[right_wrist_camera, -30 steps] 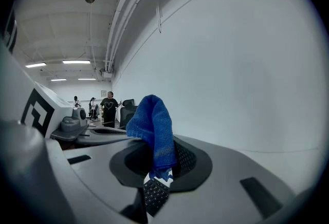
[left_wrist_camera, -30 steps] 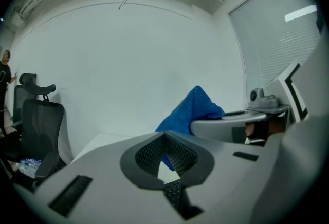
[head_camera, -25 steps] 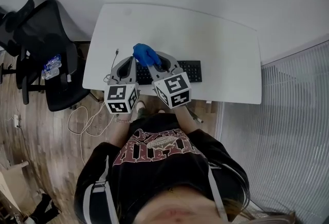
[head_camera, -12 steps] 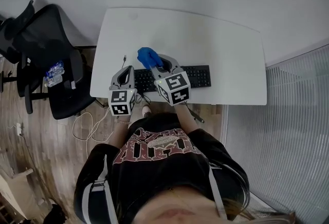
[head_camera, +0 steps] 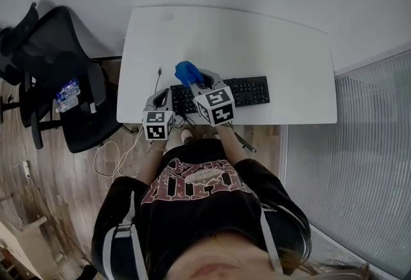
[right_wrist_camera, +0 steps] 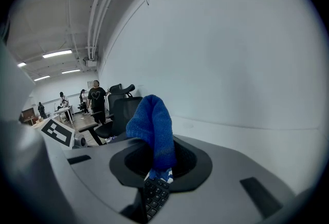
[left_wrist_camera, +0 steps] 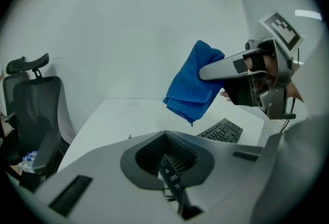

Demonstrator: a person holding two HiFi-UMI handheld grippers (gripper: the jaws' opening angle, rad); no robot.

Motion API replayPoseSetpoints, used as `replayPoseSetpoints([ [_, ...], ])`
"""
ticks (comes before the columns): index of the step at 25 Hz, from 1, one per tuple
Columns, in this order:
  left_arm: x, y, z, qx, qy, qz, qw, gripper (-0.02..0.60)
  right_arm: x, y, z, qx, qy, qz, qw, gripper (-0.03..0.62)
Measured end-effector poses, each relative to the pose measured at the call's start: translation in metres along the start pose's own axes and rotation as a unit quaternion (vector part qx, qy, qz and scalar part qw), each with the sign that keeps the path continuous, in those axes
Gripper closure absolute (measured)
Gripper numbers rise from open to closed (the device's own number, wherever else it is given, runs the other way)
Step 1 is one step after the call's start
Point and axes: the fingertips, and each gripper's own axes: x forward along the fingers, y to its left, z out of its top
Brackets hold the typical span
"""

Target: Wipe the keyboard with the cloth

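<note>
Right tongs (right_wrist_camera: 156, 179) pinch the cloth (right_wrist_camera: 152, 125); left tongs (left_wrist_camera: 171, 179) closed, empty.

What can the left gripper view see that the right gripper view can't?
Only the left gripper view shows the right gripper from the side, holding the blue cloth up in the air above the desk. Only the right gripper view shows people standing far off in the room and the ceiling lights. Both views show the cloth, the black keyboard below it and a black chair.
</note>
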Motion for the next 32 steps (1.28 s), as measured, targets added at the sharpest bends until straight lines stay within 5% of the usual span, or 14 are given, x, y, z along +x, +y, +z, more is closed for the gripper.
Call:
replayPoseSetpoints([
  [10,0.014,0.005,-0.048,-0.009,0.071,-0.001,0.9975,0.548,0.023,0.004,-0.027,0.003,0.038,0.013,0.999,0.530],
  [24,0.027,0.008,-0.088,-0.041,0.133,0.016,0.9902,0.548,0.074,0.058,-0.078,-0.019,0.103,0.121,0.987,0.530],
  [32,0.031,0.003,-0.098,-0.053,0.147,0.016,0.9877,0.548,0.081,0.038,-0.111,0.000,0.129,0.104,0.986,0.530],
])
